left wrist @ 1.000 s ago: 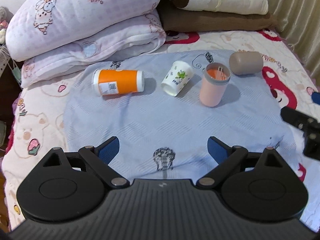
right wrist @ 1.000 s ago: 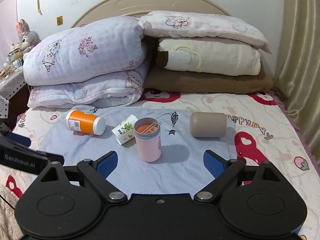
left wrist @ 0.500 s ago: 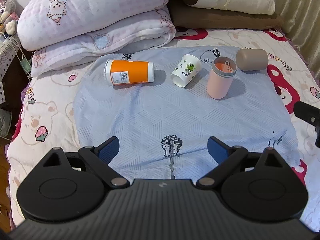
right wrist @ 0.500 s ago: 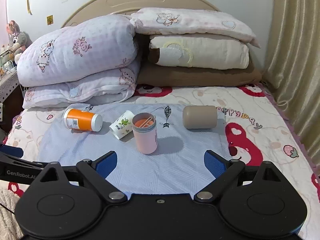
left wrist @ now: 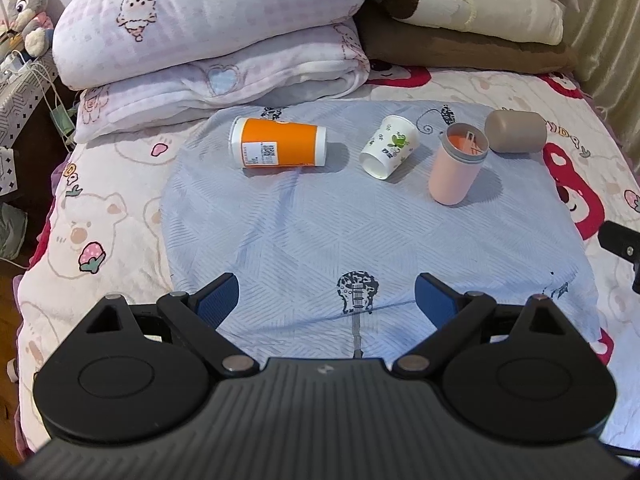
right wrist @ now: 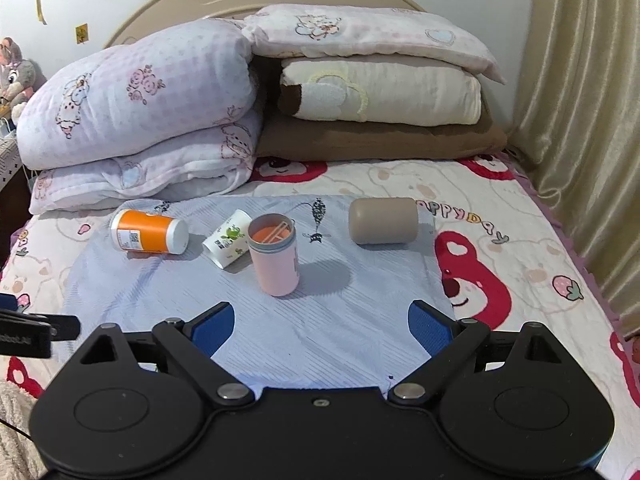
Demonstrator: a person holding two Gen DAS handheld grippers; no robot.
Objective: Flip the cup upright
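A white paper cup [left wrist: 389, 147] printed with a green frog lies tipped on its side on a pale blue cloth [left wrist: 320, 232] spread over the bed, well ahead of both pairs of fingers. An orange bottle [left wrist: 278, 148] lies beside it; a pink container [right wrist: 275, 253] stands near. The left gripper [left wrist: 327, 300] and right gripper [right wrist: 321, 328] gape wide, empty.

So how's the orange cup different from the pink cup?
The orange cup lies on its side; the pink cup stands upright, mouth up. The orange cup carries a white label; the pink cup is plain, with thin sticks inside. Both rest on the blue cloth.
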